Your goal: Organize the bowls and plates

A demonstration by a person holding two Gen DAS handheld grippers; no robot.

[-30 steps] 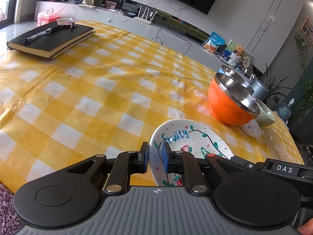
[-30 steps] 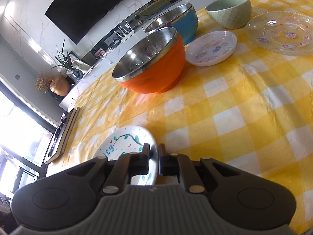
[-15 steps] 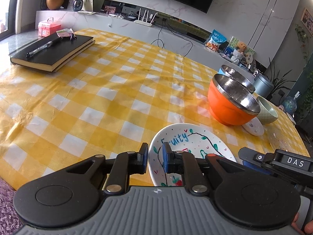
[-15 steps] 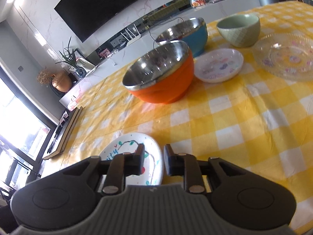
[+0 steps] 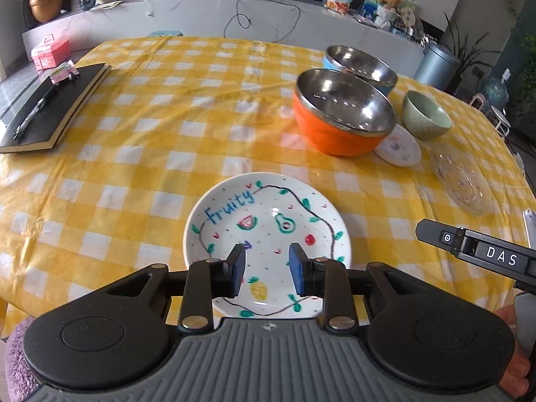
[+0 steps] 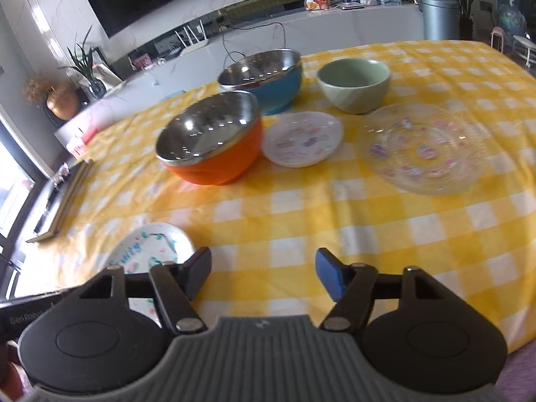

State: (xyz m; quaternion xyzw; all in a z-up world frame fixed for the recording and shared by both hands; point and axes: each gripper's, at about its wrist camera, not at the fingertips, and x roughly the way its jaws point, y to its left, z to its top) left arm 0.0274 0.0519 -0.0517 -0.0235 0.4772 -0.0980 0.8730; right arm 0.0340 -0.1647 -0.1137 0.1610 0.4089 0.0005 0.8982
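A white "Fruity" plate (image 5: 268, 221) lies near the table's front edge; it also shows in the right wrist view (image 6: 147, 251). My left gripper (image 5: 267, 264) hangs open just above its near half, holding nothing. My right gripper (image 6: 263, 273) is open and empty over bare cloth to the right of that plate. Further back stand an orange steel-lined bowl (image 5: 341, 114) (image 6: 211, 140), a blue steel-lined bowl (image 5: 360, 63) (image 6: 264, 77), a green bowl (image 5: 425, 115) (image 6: 353, 83), a small white plate (image 5: 398, 145) (image 6: 301, 139) and a clear glass plate (image 5: 462, 181) (image 6: 422, 147).
A black notebook (image 5: 50, 114) with a pen (image 5: 30, 117) lies at the table's far left. The table carries a yellow checked cloth (image 5: 150, 134). A marble counter (image 5: 201, 13) with clutter runs behind the table. The right gripper's body (image 5: 485, 254) shows at the left view's right edge.
Both grippers have opened from nearly shut. The left one has risen and tilted down over the Fruity plate. The right one has lifted and swung toward the far bowls and plates.
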